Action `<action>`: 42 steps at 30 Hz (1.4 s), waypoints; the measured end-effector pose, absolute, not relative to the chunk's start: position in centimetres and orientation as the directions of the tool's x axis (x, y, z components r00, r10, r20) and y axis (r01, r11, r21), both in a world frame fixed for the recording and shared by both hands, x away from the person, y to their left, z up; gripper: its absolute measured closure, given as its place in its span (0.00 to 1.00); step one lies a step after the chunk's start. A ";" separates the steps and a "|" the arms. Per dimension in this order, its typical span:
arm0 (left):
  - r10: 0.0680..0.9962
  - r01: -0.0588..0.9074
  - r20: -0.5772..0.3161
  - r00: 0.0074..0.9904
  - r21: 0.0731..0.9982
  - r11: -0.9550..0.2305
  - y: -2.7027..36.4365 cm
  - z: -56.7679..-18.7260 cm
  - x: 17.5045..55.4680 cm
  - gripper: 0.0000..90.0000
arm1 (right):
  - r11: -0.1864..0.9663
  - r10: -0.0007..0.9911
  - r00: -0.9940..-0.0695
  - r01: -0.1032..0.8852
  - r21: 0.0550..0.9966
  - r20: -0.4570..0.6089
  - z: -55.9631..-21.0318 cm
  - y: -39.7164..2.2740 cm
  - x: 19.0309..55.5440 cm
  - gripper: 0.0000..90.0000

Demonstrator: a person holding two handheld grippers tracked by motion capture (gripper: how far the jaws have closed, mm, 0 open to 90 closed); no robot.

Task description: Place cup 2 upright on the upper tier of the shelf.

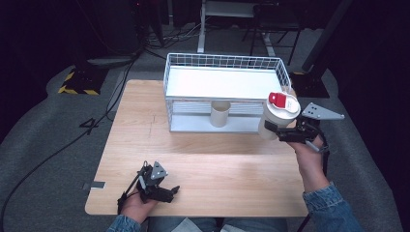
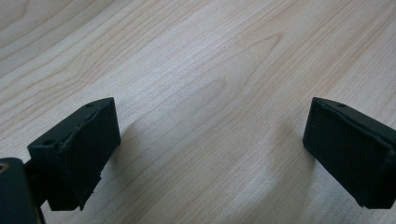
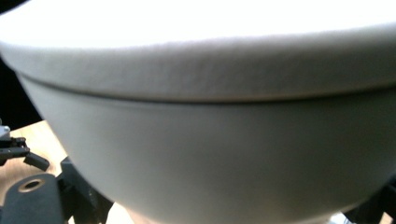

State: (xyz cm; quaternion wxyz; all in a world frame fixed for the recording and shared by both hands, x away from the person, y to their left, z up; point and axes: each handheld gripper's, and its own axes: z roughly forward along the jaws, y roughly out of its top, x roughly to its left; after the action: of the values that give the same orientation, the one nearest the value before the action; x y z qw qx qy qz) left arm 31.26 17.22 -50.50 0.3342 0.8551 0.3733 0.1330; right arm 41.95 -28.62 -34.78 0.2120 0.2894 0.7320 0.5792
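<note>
Holding a white lidded cup (image 1: 278, 119) with a red tab on its lid in the right gripper (image 1: 282, 132), jaws pinching the cup's side, aloft off the wooden table (image 1: 208, 164) at about 3 o'clock from the table's centre, just beside the right end of the white wire shelf rack (image 1: 227, 92). In the right gripper view, cup wall and lid rim (image 3: 201, 79) pressed close against the camera.

Judged from this: cup picked up and lifted, placement not yet done. Probably headed for the rack, either the white top tray or the lower level, where a second, open-topped cup (image 1: 219, 114) already stands at roughly 12 o'clock from the table's centre. Left to do: carry over, set down upright, release.

Resting at 7 o'clock near the front edge, the left gripper (image 1: 170, 192), jaws spread wide with nothing between them but bare wood grain (image 2: 210, 93).

In the way: the rack's wire side wall and raised rim at the right end, likely needing clearance above or a front approach; the standing cup, crowding the lower level's middle.
</note>
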 end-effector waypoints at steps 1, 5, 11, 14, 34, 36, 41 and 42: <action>0.728 0.550 -0.022 0.686 0.671 -0.498 17.2 -50.5 31.3 0.05 | 0.160 0.669 -0.743 0.179 0.971 0.027 -34.5 -28.5 42.1 0.13; 0.727 0.550 -0.022 0.686 0.671 -0.498 17.2 -50.5 31.3 0.05 | 0.153 0.672 -0.740 0.182 0.971 0.032 -33.7 -28.3 42.5 0.13; 0.728 0.550 -0.022 0.686 0.671 -0.498 17.2 -50.5 31.3 0.05 | 0.136 0.679 -0.732 0.195 0.971 0.052 -32.6 -28.1 43.2 0.13; 0.728 0.550 -0.022 0.686 0.671 -0.498 17.2 -50.5 31.3 0.05 | 0.133 0.683 -0.728 0.198 0.971 0.055 -32.2 -27.9 43.6 0.13; 0.727 0.549 -0.022 0.686 0.671 -0.498 17.2 -50.5 31.3 0.05 | 0.132 0.695 -0.718 0.194 0.972 0.049 -28.6 -25.6 46.4 0.13; 0.731 0.552 -0.023 0.682 0.671 -0.494 17.2 -50.5 31.2 0.05 | 0.134 0.697 -0.716 0.195 0.972 0.048 -28.3 -25.3 46.7 0.13; 0.737 0.555 -0.019 0.676 0.671 -0.492 17.2 -50.5 31.1 0.05 | 0.135 0.696 -0.716 0.197 0.971 0.048 -27.8 -24.5 47.8 0.13; 0.738 0.557 -0.021 0.674 0.671 -0.489 17.2 -50.5 31.1 0.05 | 0.134 0.696 -0.716 0.201 0.970 0.053 -27.8 -24.4 47.9 0.13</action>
State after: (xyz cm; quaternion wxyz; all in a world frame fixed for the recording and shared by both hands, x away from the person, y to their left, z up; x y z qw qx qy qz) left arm 31.12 17.21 -50.49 0.3331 0.8521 0.3801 0.1362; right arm 47.87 -24.41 -27.78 0.2132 0.3107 0.7221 0.5802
